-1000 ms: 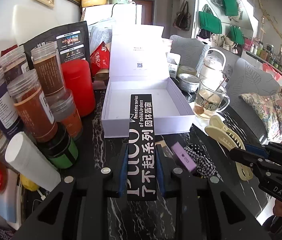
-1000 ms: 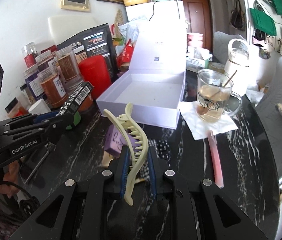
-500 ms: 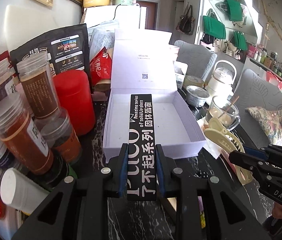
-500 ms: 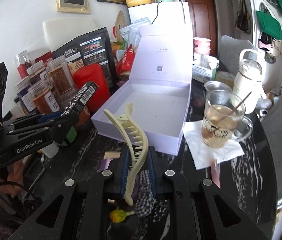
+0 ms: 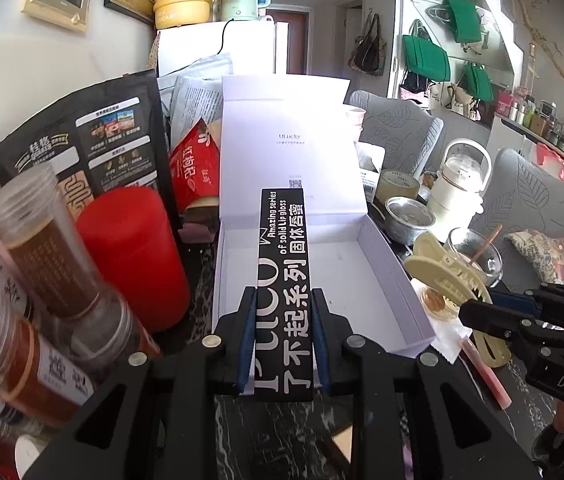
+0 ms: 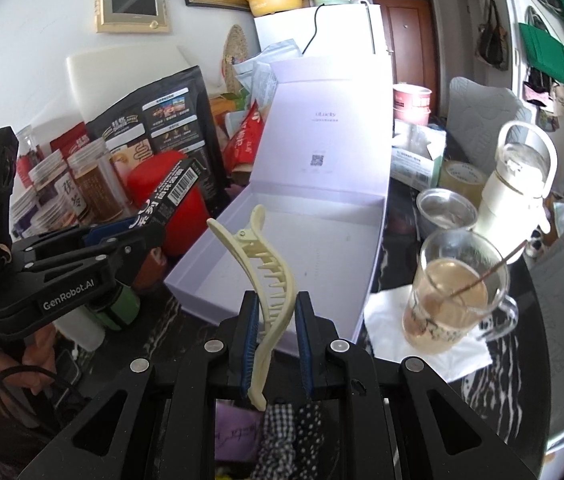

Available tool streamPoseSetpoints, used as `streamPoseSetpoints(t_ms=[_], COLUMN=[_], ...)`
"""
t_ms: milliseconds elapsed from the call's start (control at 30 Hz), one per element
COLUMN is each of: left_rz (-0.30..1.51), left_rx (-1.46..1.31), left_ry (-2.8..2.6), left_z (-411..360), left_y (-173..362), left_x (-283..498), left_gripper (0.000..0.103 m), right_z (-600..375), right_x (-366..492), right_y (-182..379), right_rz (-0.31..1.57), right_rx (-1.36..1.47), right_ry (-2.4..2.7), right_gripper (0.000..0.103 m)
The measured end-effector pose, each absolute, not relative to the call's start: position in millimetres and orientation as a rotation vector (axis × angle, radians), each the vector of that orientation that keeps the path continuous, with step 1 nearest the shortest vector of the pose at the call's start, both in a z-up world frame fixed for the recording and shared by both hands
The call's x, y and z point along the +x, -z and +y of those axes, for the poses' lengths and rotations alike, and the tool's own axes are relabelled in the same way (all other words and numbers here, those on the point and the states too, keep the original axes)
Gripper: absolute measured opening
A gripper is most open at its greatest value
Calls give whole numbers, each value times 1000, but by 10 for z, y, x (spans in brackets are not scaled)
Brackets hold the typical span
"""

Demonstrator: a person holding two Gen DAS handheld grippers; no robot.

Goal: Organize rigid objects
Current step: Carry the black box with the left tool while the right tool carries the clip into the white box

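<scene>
My left gripper [image 5: 282,312] is shut on a long black lip gloss box [image 5: 282,276] with white lettering; its far end reaches over the front wall of the open white box [image 5: 394,276]. My right gripper [image 6: 275,316] is shut on a cream hair claw clip [image 6: 269,268], held just above the near wall of the white box [image 6: 282,320]. The box lid [image 6: 330,132] stands upright behind. In the right wrist view the left gripper [image 6: 149,236] and the lip gloss box [image 6: 173,192] show at the left. In the left wrist view the right gripper [image 5: 478,312] and the clip [image 5: 442,272] show at the right.
A red canister [image 5: 133,256] and several clear spice jars [image 5: 41,248] crowd the left of the box. A glass mug of tea [image 6: 454,292] on a napkin, a metal cup [image 6: 446,210] and a white kettle [image 6: 518,192] stand to the right. A checked fabric scrunchie [image 6: 286,436] lies on the black marble table [image 6: 502,384].
Both grippers have moved forward toward the white box with their objects still held. The box and jars now look larger and closer; the lip gloss box now overlaps the box's inside.
</scene>
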State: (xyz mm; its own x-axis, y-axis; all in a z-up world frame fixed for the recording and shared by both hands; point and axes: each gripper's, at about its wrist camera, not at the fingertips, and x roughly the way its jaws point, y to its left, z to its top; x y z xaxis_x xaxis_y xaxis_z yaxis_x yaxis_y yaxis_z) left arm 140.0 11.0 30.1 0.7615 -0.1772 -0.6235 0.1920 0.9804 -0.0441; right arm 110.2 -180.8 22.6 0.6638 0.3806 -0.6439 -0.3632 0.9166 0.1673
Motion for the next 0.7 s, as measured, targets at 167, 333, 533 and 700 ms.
streamPoseSetpoints(t_ms=[167,333,533,700], left_rz=[670,658,656,686], left_rx=[32,35,20,30], left_ry=[211,205,167,136], left_z=[68,20,17,30], left_y=[-309,-300,-273,-148], left_x=[1642,1902,2204,2425], left_gripper=[25,25,25,25], right_z=[-1797,-1788,-1796,-1745], right_x=[1332,1584,1907,2111], right_y=[-309,-347,-310,-225], right_rz=[723,729,737,745], right_rx=[12,12,17,-6], right_ry=[-419,-415,-378,-335], right_gripper=[18,18,18,18])
